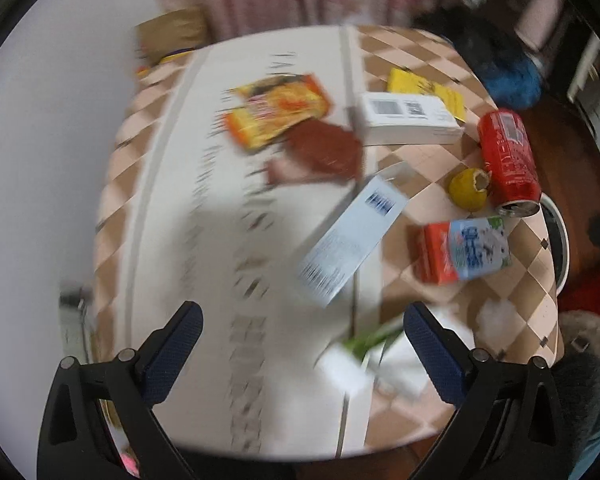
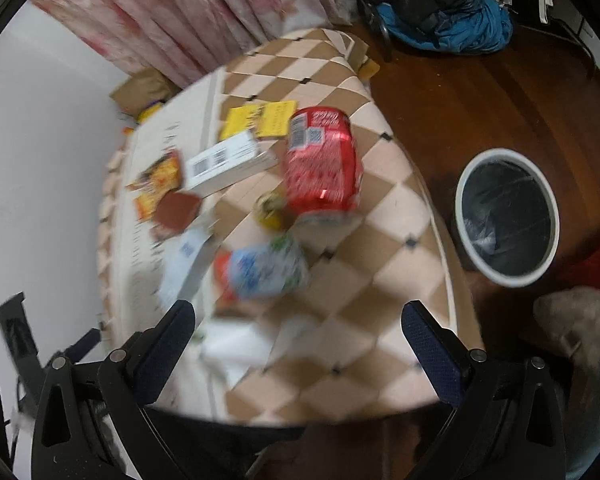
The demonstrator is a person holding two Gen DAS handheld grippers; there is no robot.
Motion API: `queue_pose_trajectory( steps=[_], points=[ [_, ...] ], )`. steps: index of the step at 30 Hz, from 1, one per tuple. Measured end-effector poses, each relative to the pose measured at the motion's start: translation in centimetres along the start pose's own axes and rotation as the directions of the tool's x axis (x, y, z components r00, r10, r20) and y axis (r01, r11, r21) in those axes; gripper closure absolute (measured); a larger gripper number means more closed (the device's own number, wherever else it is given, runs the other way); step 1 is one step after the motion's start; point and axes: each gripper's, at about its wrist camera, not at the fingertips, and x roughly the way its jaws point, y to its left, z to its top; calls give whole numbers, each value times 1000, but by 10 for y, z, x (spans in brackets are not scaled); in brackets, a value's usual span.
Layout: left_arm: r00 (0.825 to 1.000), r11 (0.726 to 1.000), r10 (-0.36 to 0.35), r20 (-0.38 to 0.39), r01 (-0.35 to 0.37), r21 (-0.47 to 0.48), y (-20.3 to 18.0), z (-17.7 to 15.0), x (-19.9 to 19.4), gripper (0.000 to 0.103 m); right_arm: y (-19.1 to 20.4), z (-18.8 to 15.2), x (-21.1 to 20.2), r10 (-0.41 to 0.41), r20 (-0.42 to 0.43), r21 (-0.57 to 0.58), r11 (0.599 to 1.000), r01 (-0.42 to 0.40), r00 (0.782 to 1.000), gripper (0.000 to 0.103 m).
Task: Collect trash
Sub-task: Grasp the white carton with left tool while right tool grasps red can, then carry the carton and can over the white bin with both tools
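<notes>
Trash lies scattered on a checkered table (image 1: pixel 440 168): a red soda can (image 1: pixel 508 156) on its side, a yellow fruit remnant (image 1: pixel 469 190), a red and blue carton (image 1: pixel 464 250), a pale blue box (image 1: pixel 356 236), a white box (image 1: pixel 408 118), an orange snack packet (image 1: pixel 278 110), a brown wrapper (image 1: pixel 324 148) and white tissue (image 1: pixel 388 356). My left gripper (image 1: pixel 300 356) hovers open above the near table edge. My right gripper (image 2: pixel 298 354) is also open over the near edge, with the can (image 2: pixel 322 164) and carton (image 2: pixel 264 270) ahead. A white bin (image 2: pixel 508 216) with a dark liner stands on the floor to the right.
A yellow paper (image 1: pixel 424 88) lies behind the white box. Pink curtains (image 2: pixel 204 12) hang at the back. A blue and black bundle (image 2: pixel 444 12) sits on the dark wooden floor (image 2: pixel 460 96). A white wall (image 1: pixel 52 140) runs along the left. A grey slipper (image 2: pixel 576 320) is near the bin.
</notes>
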Motion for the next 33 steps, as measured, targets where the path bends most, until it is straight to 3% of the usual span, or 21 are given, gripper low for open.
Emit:
queue_pose_trajectory(
  steps=[2,5,7,8,10,16,19,21,28,33],
  points=[
    [999,999,-7,-32,9,50,-8,15,17,5,2,23,22,-39,-23,-9,999,39,999,0],
    [996,992,-4,-89,15,123,-18,32,43,20,4,53,51,-81,-59,-19,997,81,995,0],
    [992,990,-14,-122,31,138,-20,41,57,38,6,70,69,-111,-76,-32,994,109,991,0],
    [991,990,-16,-135,34,136,-19,44,61,43,6,75,74,-118,-79,-33,993,116,990,0],
    [986,993,-55,-157,71,95,-11,50,68,61,4,86,86,-135,-89,-31,991,133,987,0],
    [988,996,-87,-127,83,-34,14,56,70,64,-6,107,119,-114,-137,11,993,117,984,0],
    [991,997,-69,-114,66,-34,15,55,67,64,-9,112,133,-94,-161,31,994,100,982,15],
    [993,998,-54,-100,50,-38,12,52,68,65,-9,112,138,-87,-164,37,995,94,983,18],
    [998,997,31,-54,-35,-62,6,29,53,68,-2,98,133,-119,-119,-31,993,117,986,19],
    [996,991,88,-10,-89,-99,18,6,29,68,11,79,111,-153,-29,-124,981,148,988,19]
  ],
)
